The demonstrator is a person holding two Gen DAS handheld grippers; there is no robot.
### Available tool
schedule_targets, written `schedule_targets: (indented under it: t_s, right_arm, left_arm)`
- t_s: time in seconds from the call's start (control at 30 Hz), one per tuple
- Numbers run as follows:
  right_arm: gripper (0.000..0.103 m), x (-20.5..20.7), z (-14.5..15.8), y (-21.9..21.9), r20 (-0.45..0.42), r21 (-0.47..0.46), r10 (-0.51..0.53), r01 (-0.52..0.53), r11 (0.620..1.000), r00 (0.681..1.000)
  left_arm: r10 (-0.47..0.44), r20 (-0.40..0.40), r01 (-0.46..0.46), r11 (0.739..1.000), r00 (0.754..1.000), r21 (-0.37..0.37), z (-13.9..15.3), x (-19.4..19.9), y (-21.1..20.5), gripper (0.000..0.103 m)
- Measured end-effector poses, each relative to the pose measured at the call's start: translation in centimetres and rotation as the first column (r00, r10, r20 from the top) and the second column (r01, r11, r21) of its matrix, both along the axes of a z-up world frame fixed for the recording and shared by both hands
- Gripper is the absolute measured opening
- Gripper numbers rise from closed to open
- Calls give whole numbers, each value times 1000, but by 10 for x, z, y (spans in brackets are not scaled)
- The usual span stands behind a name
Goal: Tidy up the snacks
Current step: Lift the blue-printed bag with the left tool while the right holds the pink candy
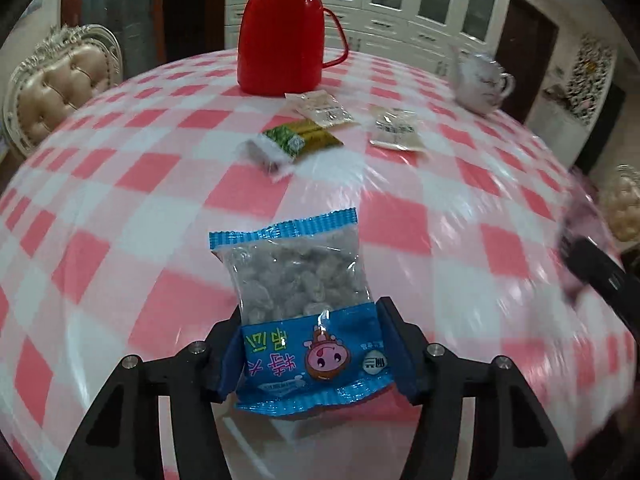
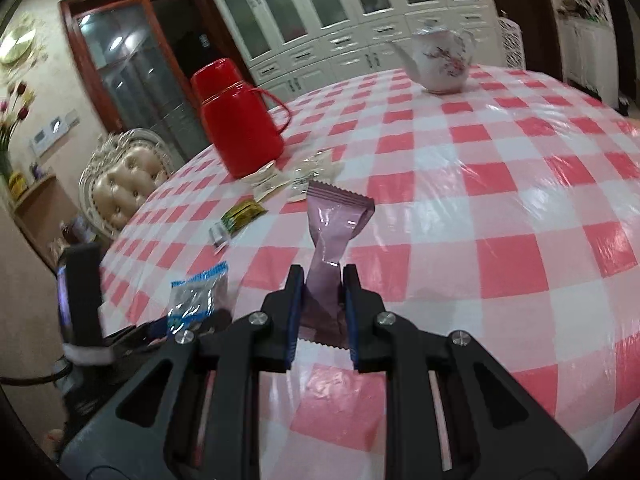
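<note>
My left gripper (image 1: 310, 344) is shut on a blue snack bag (image 1: 298, 288) with a clear window, held above the table; the bag also shows in the right wrist view (image 2: 196, 300). My right gripper (image 2: 322, 300) is shut on a mauve snack packet (image 2: 334, 232), pinched and twisted upright. On the table lie a green and gold packet (image 1: 304, 138), two beige packets (image 1: 326, 108) near the flask, and another beige packet (image 1: 396, 132). They also show in the right wrist view: the green packet (image 2: 242, 214) and beige packets (image 2: 292, 178).
A round table with a pink and white checked cloth (image 1: 120, 208). A red thermos flask (image 1: 280, 32) stands at the far side, also in the right wrist view (image 2: 238, 120). A white floral teapot (image 2: 440, 60) stands far right. A padded chair (image 1: 60, 80) is at the left.
</note>
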State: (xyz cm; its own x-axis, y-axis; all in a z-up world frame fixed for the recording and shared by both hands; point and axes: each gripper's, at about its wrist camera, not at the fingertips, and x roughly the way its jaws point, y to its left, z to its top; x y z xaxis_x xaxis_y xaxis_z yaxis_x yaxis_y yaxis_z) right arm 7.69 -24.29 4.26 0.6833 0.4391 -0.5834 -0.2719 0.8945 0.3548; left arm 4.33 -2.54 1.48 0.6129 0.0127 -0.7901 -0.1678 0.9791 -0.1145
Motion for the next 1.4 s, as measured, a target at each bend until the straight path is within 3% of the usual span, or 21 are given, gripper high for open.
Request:
schedule_targets:
  t_s: [0.1,0.2,0.4,0.97,1.4]
  right_arm:
    - [23,-9,2,9,16,-19,26,-25,1000,1000]
    - [23,-25,2,14,20,-20,40,-39,999,999]
    - [23,-70,4,8,18,-9,19,-19,1000,1000]
    - [23,-170,18,-38,70,-92,-15,22,996,997]
    - [23,-218,9,-65,58,-157,1,8,988,998]
  left_arm:
    - [-17,18,18,999,1000,-50,8,-18,-3,60]
    - [-32,60,34,999,998,-26,15,-34,-11,60]
    - [-84,54,87,995,995,-50,9,-53,-21,60]
    - [-253,117,254,967,961,6,28,-113,-87,60]
    - [-358,149,353,934,922,60,35,-156,-130,60]
